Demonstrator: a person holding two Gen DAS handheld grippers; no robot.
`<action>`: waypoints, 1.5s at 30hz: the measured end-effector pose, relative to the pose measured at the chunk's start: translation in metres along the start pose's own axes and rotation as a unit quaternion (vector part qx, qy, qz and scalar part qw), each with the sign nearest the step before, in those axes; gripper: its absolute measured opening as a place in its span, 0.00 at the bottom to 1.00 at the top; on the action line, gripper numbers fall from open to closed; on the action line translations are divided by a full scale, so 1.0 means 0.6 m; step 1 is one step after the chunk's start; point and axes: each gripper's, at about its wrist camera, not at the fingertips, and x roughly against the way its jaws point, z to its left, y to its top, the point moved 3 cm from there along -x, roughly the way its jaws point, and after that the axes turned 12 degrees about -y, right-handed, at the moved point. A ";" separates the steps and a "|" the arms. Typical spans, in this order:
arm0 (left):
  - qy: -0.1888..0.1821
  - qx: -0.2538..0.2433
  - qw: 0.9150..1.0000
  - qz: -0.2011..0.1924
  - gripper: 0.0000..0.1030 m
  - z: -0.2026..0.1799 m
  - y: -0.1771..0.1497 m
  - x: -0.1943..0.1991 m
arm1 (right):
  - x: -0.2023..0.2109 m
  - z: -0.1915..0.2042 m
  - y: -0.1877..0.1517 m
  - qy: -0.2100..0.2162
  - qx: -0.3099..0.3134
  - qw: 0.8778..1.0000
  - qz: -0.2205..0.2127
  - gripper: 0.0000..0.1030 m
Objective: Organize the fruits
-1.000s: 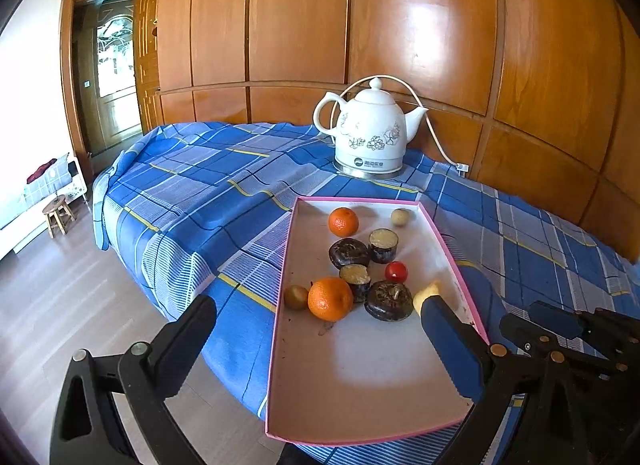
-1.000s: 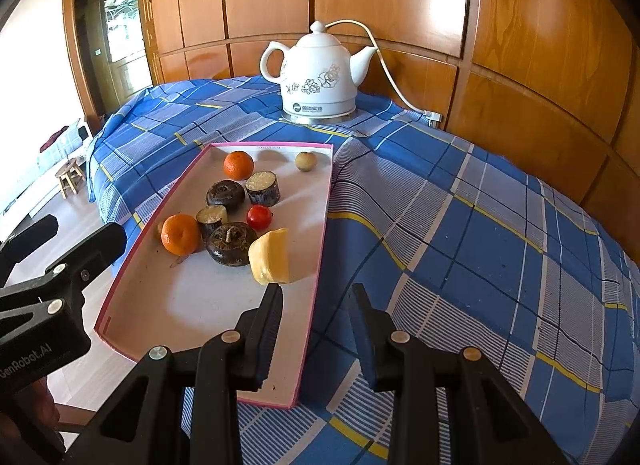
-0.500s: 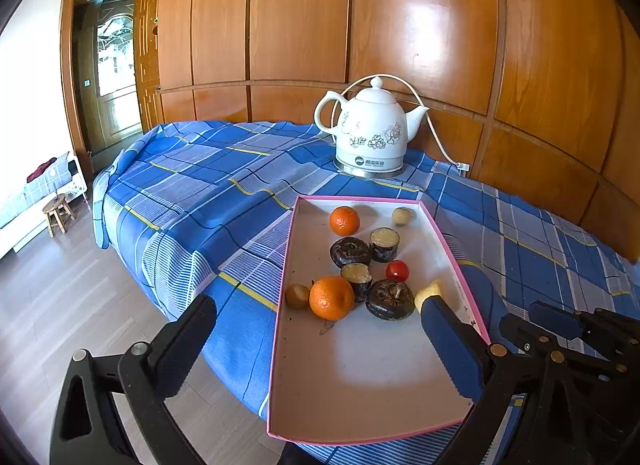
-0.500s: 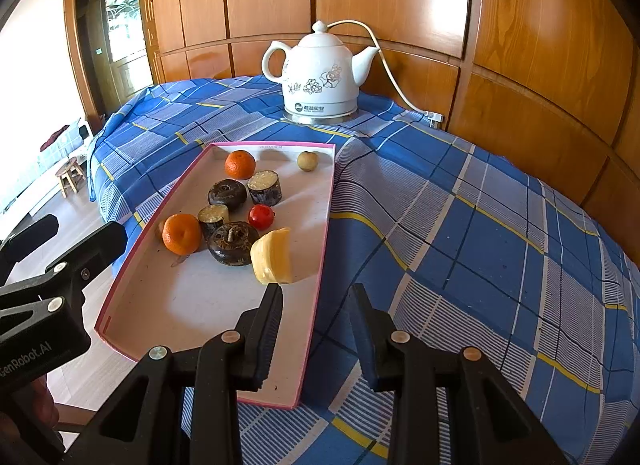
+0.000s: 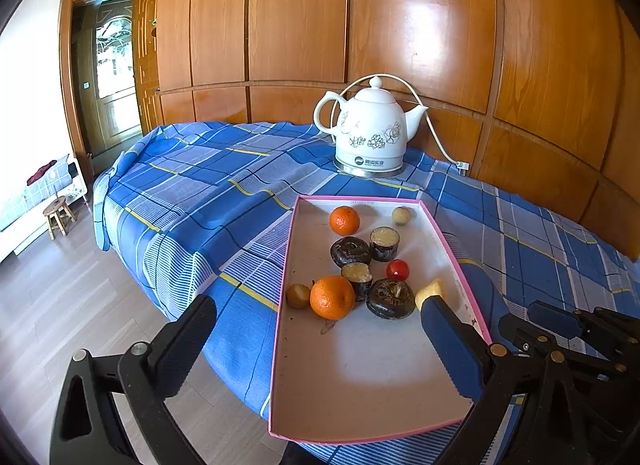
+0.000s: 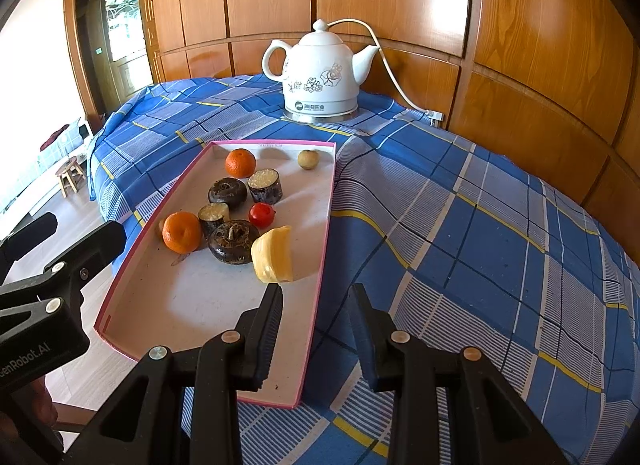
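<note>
While tilted down over tray [image 6: 320, 225], left hand-held gripper [image 5: 320, 329] gapes wide, right hand-held gripper [image 6: 316, 305] narrow, empty.

In the left wrist view, the blue-padded gripper finger [image 5: 448, 349] hides most of the pale yellow fruit piece [image 5: 429, 289]. In the right wrist view, the big orange tangerine [image 6: 182, 232] covers most of a small brown fruit [image 6: 161, 226]

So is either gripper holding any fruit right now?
No. The left gripper and right gripper both stand open and empty, near the pink-rimmed tray.
</note>
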 end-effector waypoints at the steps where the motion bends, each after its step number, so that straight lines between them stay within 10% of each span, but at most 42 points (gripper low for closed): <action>1: 0.000 0.000 1.000 0.000 1.00 0.000 0.000 0.000 | 0.000 0.000 0.000 0.000 0.000 1.000 0.000 0.33; 45: -0.009 -0.011 1.000 0.013 1.00 -0.006 -0.002 -0.013 | -0.015 -0.007 -0.004 0.004 -0.002 1.000 0.009 0.33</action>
